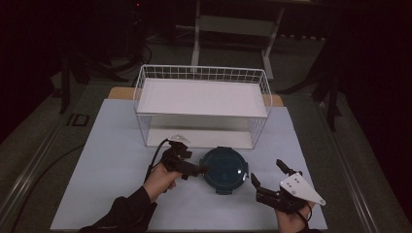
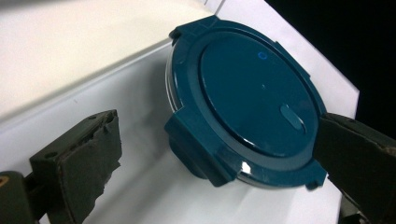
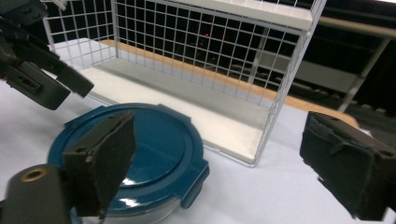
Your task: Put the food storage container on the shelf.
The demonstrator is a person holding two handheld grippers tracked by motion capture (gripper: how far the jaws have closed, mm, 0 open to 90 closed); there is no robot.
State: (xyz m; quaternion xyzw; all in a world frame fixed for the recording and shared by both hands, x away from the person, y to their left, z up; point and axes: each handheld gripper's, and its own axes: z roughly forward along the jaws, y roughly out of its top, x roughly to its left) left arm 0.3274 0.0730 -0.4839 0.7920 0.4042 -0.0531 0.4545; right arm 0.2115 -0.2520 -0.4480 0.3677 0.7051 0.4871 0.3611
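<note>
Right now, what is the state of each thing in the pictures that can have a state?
Round blue container: lid on, all visible clips down, flat on the table in front of the rack.
White wire shelf rack: upright, both shelves bare.
Left gripper: open, at the container's left edge; whether it touches cannot be told.
Right gripper: open, holding nothing, right of the container.

Left gripper (image 1: 203,169) and right gripper (image 1: 266,174), fingers spread wide, empty, low over the table.

Dark teal round container (image 1: 224,170); white wire-grid rack (image 1: 201,104); pale blue-white mat (image 1: 111,160); black tools.
</note>
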